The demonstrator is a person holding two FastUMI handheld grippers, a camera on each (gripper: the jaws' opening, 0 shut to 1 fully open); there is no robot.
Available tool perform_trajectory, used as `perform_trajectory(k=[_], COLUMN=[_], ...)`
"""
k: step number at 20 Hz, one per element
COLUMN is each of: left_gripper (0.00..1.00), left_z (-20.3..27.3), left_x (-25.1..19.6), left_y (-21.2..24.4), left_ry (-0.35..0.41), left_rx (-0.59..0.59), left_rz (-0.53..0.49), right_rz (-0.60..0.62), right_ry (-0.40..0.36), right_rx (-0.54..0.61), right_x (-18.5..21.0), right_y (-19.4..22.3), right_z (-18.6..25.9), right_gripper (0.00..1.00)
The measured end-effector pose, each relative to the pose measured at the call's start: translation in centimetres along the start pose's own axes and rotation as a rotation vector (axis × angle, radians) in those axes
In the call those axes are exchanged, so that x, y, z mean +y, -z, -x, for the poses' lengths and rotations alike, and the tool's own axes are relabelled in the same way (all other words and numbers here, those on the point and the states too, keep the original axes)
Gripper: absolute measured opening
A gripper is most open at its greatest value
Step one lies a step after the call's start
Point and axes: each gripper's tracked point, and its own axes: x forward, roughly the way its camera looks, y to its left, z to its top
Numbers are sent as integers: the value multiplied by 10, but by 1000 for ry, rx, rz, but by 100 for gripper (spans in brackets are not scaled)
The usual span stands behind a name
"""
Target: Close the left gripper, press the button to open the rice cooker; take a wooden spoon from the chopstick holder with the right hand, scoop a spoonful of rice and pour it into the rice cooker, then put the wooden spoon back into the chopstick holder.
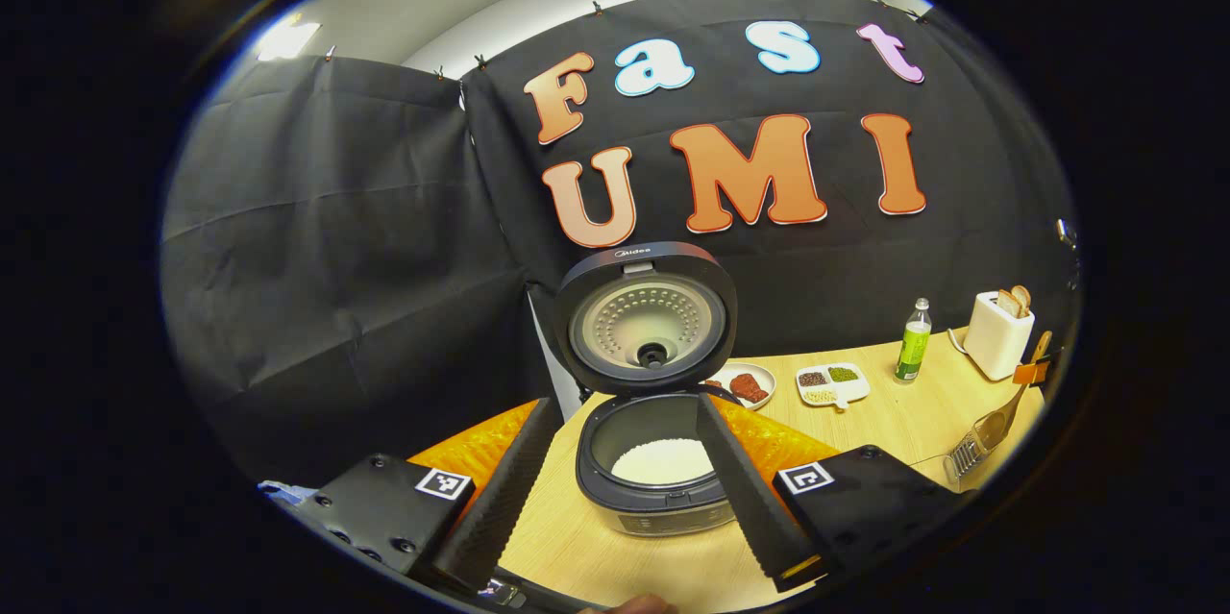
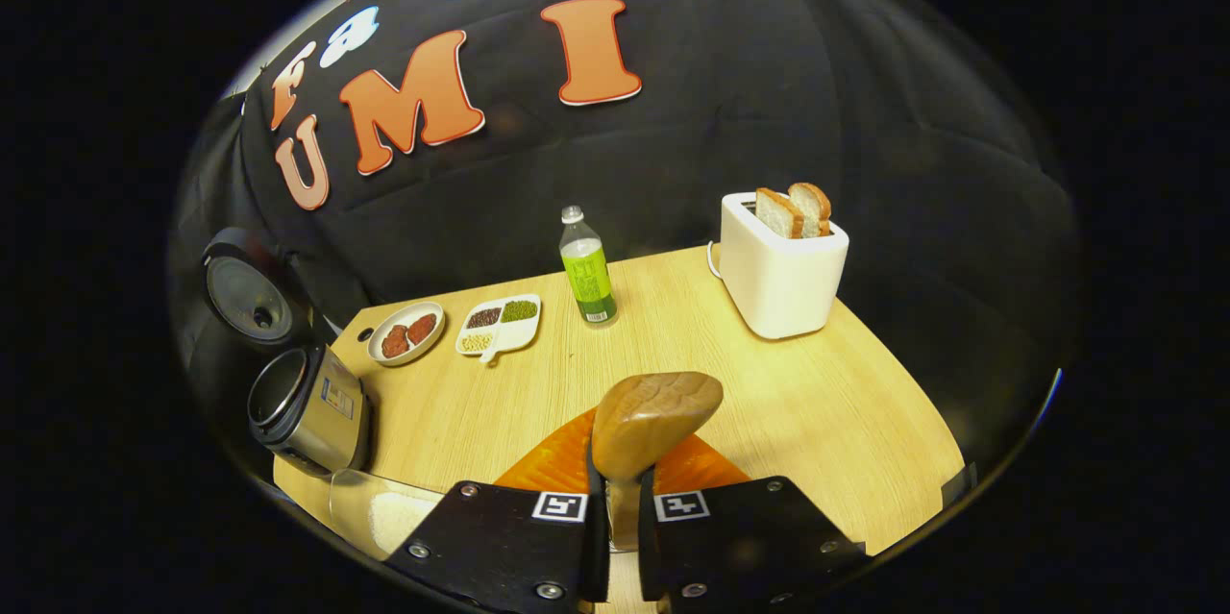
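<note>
On the table's left side the rice cooker [image 1: 661,460] stands with its lid up and white rice in its pot; so the button step looks done. The left gripper [image 1: 634,489] hangs in front of it, fingers spread wide, holding nothing. Further right, the right gripper [image 2: 617,508] is clamped on the wooden spoon [image 2: 651,422], bowl up. I judge the scooping or return comes next: the spoon must travel level.

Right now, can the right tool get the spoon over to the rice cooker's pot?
Probably yes. The right tool grips the wooden spoon, the rice cooker stands lid-up with its pot open, and bare table lies between them. The left tool sits close in front.
</note>
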Motion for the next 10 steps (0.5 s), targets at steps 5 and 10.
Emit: perform_trajectory(k=[5,10], left_gripper=[94,100], left_z=[-4,-23], left_x=[-5,-6], left_y=[-2,-4], left_ry=[2,12], left_rx=[7,22], left_rz=[-11,-8], right_rz=[-8,-73], right_ry=[51,94], right_rx=[119,162], right_x=[-13,-30], right_y=[37,37], right_z=[-10,-3], right_gripper=[13,22])
